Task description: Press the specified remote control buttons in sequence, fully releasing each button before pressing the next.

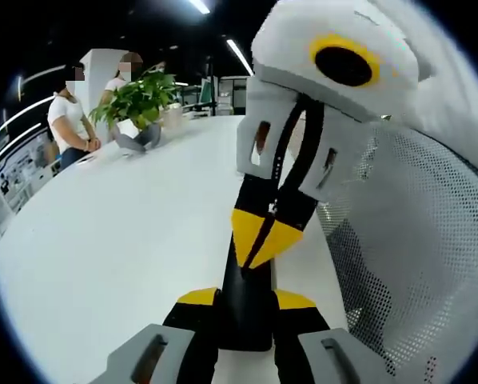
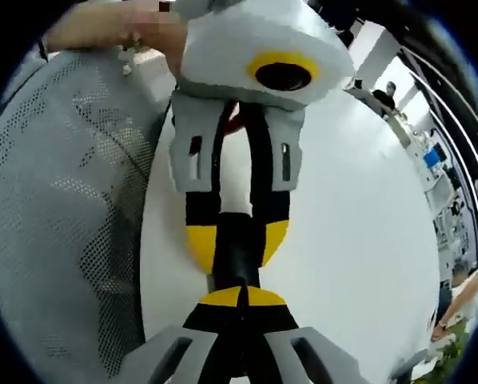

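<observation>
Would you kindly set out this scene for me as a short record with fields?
surface: white table
target: black remote control
left gripper: jaws closed on the remote control's two sides
right gripper: yellow tips together, pointing at the remote control's far end; whether a button is pressed cannot be told
beside: grey mesh chair back
background: potted plant on the table's far edge, two people standing near it

White table (image 1: 127,240) bearing a potted plant (image 1: 139,100); two people (image 1: 67,120) standing beside it; grey mesh chair back (image 2: 55,200).
</observation>
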The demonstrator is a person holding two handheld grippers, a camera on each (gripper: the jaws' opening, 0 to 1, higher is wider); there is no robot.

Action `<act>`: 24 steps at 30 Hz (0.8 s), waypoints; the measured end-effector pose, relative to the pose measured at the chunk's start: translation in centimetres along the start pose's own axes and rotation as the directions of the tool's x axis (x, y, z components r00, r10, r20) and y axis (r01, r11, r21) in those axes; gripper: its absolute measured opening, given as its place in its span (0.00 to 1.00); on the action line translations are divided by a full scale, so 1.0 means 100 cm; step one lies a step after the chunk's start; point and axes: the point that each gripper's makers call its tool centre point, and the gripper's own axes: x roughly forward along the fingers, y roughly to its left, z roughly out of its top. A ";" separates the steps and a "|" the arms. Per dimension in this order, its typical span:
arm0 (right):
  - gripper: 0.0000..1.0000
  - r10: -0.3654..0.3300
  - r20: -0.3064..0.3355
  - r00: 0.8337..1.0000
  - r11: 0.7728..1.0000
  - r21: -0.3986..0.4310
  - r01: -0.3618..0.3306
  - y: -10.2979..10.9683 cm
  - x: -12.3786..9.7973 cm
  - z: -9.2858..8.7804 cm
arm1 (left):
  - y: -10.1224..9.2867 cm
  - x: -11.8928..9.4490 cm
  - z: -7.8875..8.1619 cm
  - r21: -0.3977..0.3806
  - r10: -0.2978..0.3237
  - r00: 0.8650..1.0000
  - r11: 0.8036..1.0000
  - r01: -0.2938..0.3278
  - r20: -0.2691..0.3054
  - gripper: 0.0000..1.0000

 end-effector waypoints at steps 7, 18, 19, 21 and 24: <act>0.00 -0.014 0.084 0.996 0.982 0.189 -0.002 -0.003 -0.001 0.000 | 0.001 0.001 0.000 -0.002 0.000 1.000 1.000 0.000 -0.003 0.24; 0.00 0.089 0.153 0.984 0.942 0.309 -0.133 0.005 -0.006 0.000 | 0.001 0.001 0.000 0.000 0.001 1.000 1.000 -0.001 0.009 0.24; 0.00 0.080 0.154 0.985 0.943 0.309 -0.125 0.003 -0.005 0.000 | 0.001 0.001 0.000 0.000 0.001 1.000 1.000 -0.001 0.009 0.24; 0.00 0.084 0.144 0.986 0.942 0.310 -0.126 0.002 -0.004 0.001 | 0.001 0.001 0.000 -0.003 0.001 1.000 1.000 -0.001 0.008 0.24; 0.00 0.096 0.126 0.987 0.947 0.294 -0.130 0.002 -0.003 0.001 | 0.001 0.001 0.000 -0.004 0.000 1.000 1.000 0.000 0.005 0.24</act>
